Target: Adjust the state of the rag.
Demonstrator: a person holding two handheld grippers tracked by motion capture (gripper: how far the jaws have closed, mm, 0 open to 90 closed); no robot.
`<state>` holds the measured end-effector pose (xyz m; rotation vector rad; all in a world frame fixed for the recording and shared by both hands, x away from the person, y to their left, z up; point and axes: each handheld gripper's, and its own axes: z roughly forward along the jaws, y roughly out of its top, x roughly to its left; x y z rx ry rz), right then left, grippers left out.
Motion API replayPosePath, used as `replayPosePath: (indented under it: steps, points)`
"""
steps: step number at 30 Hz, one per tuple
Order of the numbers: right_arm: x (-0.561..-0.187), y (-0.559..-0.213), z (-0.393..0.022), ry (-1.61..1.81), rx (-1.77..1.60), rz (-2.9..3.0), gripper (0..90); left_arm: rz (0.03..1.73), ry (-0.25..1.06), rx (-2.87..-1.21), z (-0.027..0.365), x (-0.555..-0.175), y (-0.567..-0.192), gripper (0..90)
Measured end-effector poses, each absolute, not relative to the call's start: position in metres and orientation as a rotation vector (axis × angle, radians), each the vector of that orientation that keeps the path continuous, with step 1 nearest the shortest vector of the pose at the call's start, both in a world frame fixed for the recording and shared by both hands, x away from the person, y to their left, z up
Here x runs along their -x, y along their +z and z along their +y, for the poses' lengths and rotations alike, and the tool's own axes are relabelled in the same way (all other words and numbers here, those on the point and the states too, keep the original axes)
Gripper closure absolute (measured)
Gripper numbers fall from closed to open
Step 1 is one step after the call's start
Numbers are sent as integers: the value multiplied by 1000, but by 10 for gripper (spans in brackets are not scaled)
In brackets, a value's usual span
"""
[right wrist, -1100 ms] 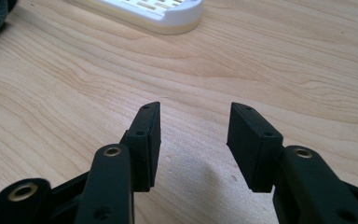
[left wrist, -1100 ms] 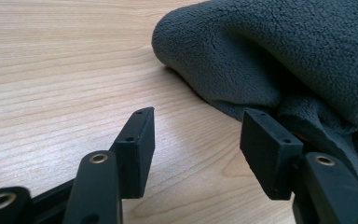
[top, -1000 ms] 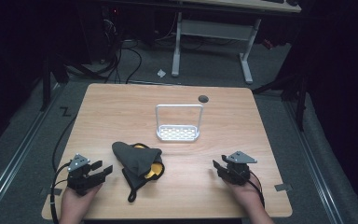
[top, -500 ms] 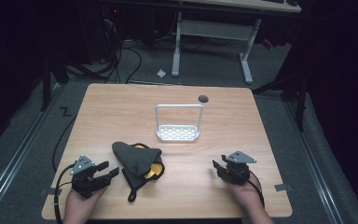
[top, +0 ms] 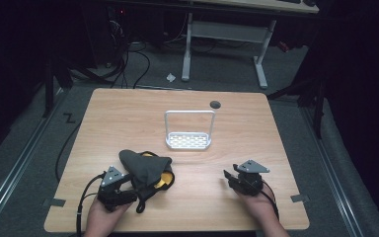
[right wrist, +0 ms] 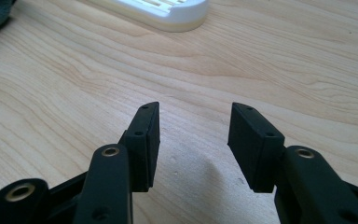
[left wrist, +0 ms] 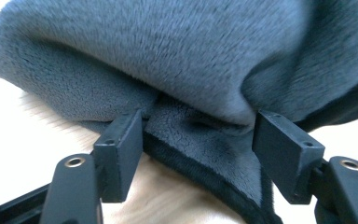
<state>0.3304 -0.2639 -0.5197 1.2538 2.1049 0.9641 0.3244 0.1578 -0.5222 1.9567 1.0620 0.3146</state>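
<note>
A: How is the left claw (left wrist: 198, 140) set?

B: Its jaws are spread wide, and a fold of the grey fleece pouch (left wrist: 177, 70) is taken between them without being pinched. It is judged that a hem is being lined up for a grip.

A: And the right claw (right wrist: 193, 135)?

B: It is held open over bare wood, low, with nothing between the jaws; it seems to be kept ready.

A: Where is the pouch seen on the bench (top: 128, 106)?

B: Near the front left, slumped, with a yellow lining (top: 164, 178) showing. The white rack (top: 188, 140) is placed at mid-bench, well apart.

A: Room for moving?

B: Open wood is left between the claws; the near edge lies close behind both hands.
</note>
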Motion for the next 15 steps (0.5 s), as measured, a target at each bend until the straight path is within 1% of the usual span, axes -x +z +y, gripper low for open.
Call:
replayPosePath:
  steps: [2, 7, 8, 9, 10, 11, 13, 15]
  points:
    - [-330, -520, -263, 962, -1253, 2108, 540, 1081, 336, -1977, 153, -327, -524, 333]
    - [-331, -521, -260, 957, -1243, 2118, 538, 1092, 383, -2052, 139, -333, -530, 415]
    - [-331, -521, -260, 957, -1243, 2118, 538, 1092, 383, -2052, 139, -333, -530, 466]
    - [-331, -521, -260, 957, -1246, 2118, 537, 1085, 374, -2052, 138, -333, -530, 466]
    - [-331, -522, -259, 956, -1243, 2124, 537, 1077, 369, -2054, 136, -332, -531, 562]
    - [-331, -522, -258, 954, -1243, 2126, 537, 1063, 379, -2061, 135, -331, -531, 607]
    - [-331, -522, -257, 955, -1238, 2130, 537, 1050, 387, -2070, 133, -330, -531, 669]
    - [-330, -522, -256, 958, -1235, 2133, 536, 1033, 391, -2078, 131, -328, -530, 709]
